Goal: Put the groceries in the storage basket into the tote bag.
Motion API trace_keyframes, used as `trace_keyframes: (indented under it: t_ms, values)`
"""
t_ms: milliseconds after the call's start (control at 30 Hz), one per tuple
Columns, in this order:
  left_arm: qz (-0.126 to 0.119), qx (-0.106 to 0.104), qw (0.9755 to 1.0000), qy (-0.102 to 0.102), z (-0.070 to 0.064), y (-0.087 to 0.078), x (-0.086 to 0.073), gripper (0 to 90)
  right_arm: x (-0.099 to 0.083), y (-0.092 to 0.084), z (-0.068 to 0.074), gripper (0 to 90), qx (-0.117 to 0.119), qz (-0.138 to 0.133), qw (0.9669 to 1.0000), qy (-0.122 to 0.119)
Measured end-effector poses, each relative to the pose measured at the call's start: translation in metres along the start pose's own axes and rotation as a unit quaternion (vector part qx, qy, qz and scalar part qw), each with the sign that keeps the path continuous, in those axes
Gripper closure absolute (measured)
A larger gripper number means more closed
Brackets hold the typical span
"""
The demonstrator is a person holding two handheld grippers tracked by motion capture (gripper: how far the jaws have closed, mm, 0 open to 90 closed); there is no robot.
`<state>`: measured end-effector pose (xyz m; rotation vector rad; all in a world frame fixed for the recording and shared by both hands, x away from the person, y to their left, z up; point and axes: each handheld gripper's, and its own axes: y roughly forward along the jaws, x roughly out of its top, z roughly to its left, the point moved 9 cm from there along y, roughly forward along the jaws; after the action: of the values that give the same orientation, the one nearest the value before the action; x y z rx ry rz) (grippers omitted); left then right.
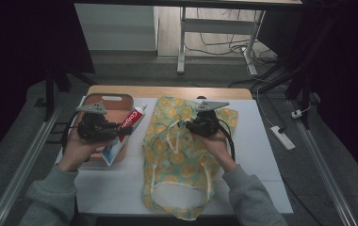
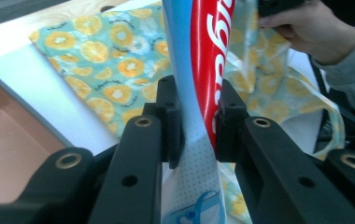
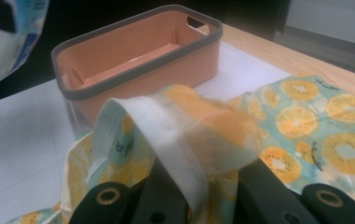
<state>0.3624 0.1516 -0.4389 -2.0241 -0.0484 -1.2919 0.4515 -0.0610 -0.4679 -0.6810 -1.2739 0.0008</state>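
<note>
We note a white-topped bench [image 1: 262,155] with a wooden far edge, on grey floor, in a dim room with cables and a power strip [image 1: 282,137] on the right. The left tongs [image 1: 120,132] are clamped on a red, white and blue toothpaste tube [image 1: 126,129], held above the near end of the orange bin [image 1: 116,100] at the bench's left. The right tongs [image 1: 190,126] are pressed together on a pale strap [image 3: 175,135] of the orange-slice-print cloth bag [image 1: 177,165], which lies flat mid-bench. The left tongs' own view gives us the pads biting the tube's flat end; the right one shows the bin's bare inside.
</note>
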Motion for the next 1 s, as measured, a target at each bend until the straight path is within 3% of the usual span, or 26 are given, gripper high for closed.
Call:
trace_keyframes:
  t_ms: [233, 600, 1000]
  values:
    - [0.01, -0.024, 0.9996, 0.012, -0.015, 0.004, -0.008, 75.7, 0.007, 0.004, -0.007, 89.3, -0.009, -0.007, 0.9999, 0.008]
    - [0.016, -0.038, 0.9988, 0.026, -0.028, 0.01, -0.008, 75.7, 0.038, -0.001, -0.016, 89.3, -0.025, -0.041, 0.9987, 0.013]
    - [0.038, -0.068, 0.9954, 0.055, -0.059, 0.029, -0.008, 75.6, 0.042, 0.004, -0.022, 89.3, -0.031, -0.041, 0.9986, 0.016]
